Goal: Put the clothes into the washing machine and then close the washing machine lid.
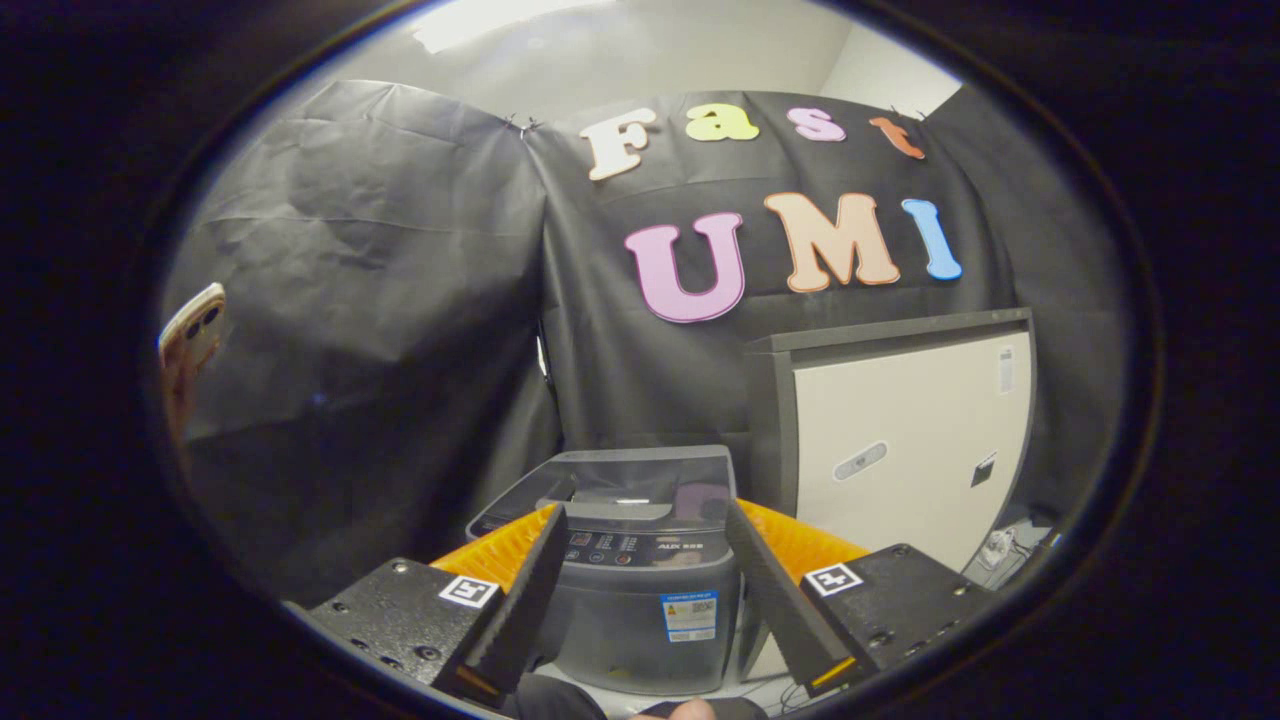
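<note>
A small grey top-loading washing machine stands on the floor just ahead of my fingers, with its control panel facing me. Its dark see-through lid appears to lie flat over the tub. My gripper is open and level with the machine's top, and nothing is held between the fingers. Below the fingers, close to me, I see a piece of dark fabric and part of a hand; I cannot tell whether the fabric is the clothes.
A tall white cabinet with a grey frame stands right beside the machine. Cables lie on the floor past the cabinet. At the far left a hand holds up a phone. Black cloth walls close in the booth behind.
</note>
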Demonstrator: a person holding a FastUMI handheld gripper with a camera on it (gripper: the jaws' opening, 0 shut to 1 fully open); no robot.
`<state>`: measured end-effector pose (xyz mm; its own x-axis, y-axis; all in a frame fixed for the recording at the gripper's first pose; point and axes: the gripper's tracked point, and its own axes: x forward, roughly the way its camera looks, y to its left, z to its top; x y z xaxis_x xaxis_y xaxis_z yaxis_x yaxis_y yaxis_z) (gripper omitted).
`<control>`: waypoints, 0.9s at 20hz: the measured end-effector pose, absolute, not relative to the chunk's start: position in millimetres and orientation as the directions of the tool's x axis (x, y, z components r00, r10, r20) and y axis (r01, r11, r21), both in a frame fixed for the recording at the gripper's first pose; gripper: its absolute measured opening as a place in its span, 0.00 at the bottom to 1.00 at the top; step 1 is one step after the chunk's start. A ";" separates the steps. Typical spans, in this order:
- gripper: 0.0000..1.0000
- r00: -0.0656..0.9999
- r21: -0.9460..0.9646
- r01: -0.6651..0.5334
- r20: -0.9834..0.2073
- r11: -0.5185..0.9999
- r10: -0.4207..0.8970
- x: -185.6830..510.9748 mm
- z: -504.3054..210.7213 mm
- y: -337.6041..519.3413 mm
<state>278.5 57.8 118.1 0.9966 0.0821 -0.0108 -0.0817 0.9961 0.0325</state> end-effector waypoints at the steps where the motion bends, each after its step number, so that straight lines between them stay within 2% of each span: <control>1: 0.96 0.996 0.036 -0.084 -0.010 0.996 0.085 274.5 117.2 57.2; 18: 0.95 0.997 0.098 -0.076 0.033 0.992 0.074 208.5 94.1 35.3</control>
